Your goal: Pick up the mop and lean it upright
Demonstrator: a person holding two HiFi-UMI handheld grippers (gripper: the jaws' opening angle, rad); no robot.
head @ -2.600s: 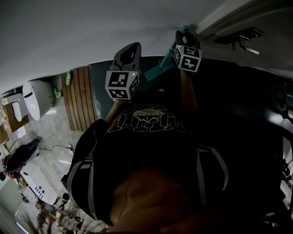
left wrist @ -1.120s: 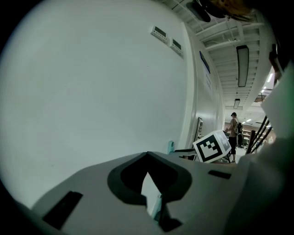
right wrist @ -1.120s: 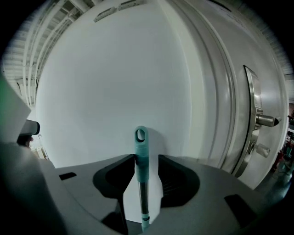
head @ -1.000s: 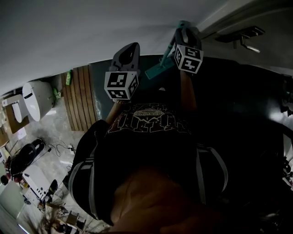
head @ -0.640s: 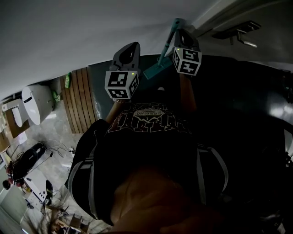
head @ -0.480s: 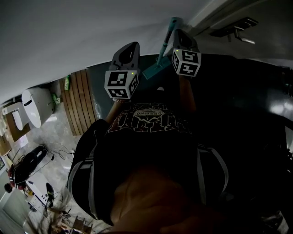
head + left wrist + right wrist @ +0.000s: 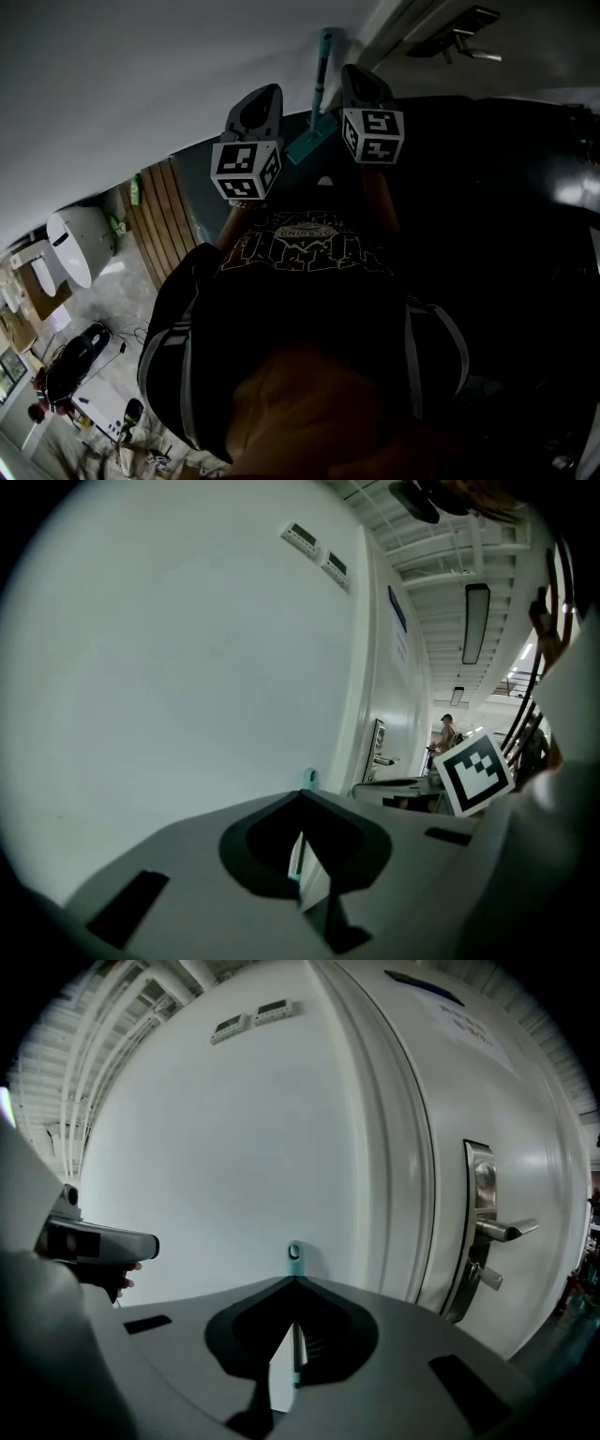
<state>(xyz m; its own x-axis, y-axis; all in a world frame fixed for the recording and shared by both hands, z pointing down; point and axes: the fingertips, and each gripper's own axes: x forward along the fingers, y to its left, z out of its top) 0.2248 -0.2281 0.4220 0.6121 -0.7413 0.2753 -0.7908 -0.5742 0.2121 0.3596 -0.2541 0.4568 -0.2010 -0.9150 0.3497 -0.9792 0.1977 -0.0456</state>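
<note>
Mop point(image 7: 321, 70): teal, standing near upright, handle top against the plain white wall point(image 7: 141, 75), mop head point(image 7: 307, 147) on the dark grey floor point(image 7: 204, 183) at the wall's foot. Left gripper point(image 7: 301, 797): jaws drawn together, holding nothing, short of the mop. Right gripper point(image 7: 294, 1281): likewise closed and empty, with the handle's looped end showing beyond its tips and apart from them. Room: white door point(image 7: 534, 1119) with a metal lever handle point(image 7: 506, 1230), right of the mop in the right gripper view. Two small control panels point(image 7: 251, 1014) sit high on the wall. A wooden slatted mat point(image 7: 169, 220) runs out from the wall's foot. Beyond it is pale mottled flooring point(image 7: 112, 314) bearing a white rounded fixture point(image 7: 75, 246), kind unclear.
</note>
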